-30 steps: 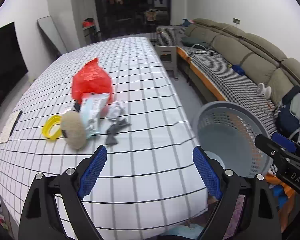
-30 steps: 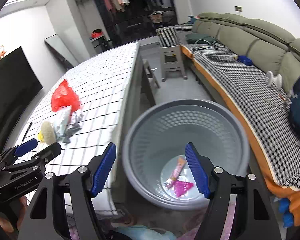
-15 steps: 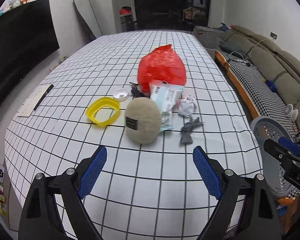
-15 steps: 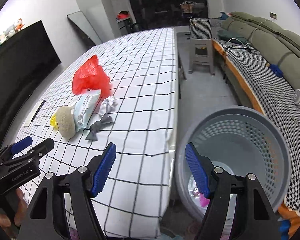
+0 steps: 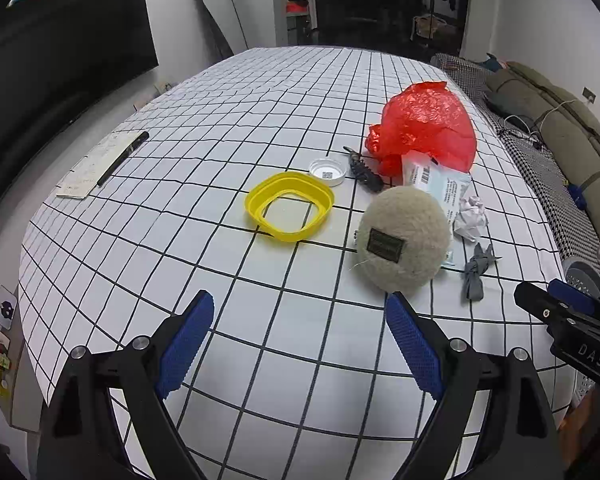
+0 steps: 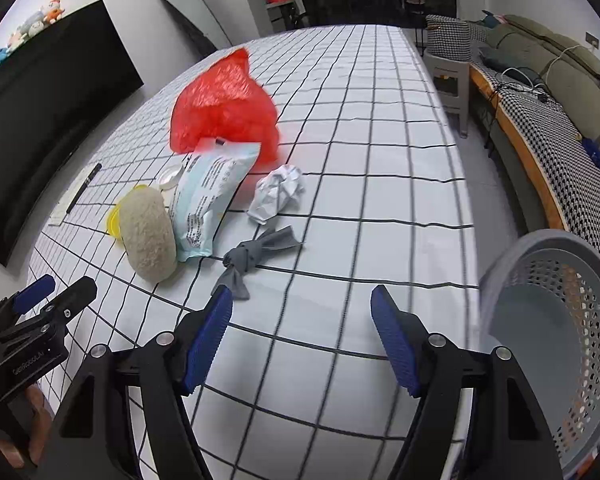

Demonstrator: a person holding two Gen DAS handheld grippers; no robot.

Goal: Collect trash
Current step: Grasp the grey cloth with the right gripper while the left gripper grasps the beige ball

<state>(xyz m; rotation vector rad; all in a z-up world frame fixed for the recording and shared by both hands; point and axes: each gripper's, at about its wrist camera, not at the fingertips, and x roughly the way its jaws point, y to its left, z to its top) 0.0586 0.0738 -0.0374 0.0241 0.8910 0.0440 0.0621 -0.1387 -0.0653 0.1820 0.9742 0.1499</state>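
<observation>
Trash lies on the checked table [image 5: 220,128]: a red plastic bag [image 5: 424,124], a light blue wrapper [image 6: 210,200], a crumpled paper ball [image 6: 278,192], a knotted grey rag [image 6: 252,258], a yellow ring lid [image 5: 290,210], a white cap [image 5: 327,171] and a beige fuzzy pad [image 5: 404,240]. My left gripper [image 5: 300,348] is open and empty, above the table short of the pad. My right gripper [image 6: 302,342] is open and empty, just short of the grey rag. The grey perforated bin [image 6: 556,340] stands to the right of the table.
A notepad with a black pen [image 5: 120,158] lies at the table's left edge. A dark TV [image 5: 60,52] lines the left wall. A sofa with a checked cover [image 6: 540,120] runs along the right, with a stool [image 6: 448,64] beyond the table.
Both grippers have swung left from over the bin toward the table and the trash pile. The bin has slid to the right edge of both views. Both stay open and empty.
</observation>
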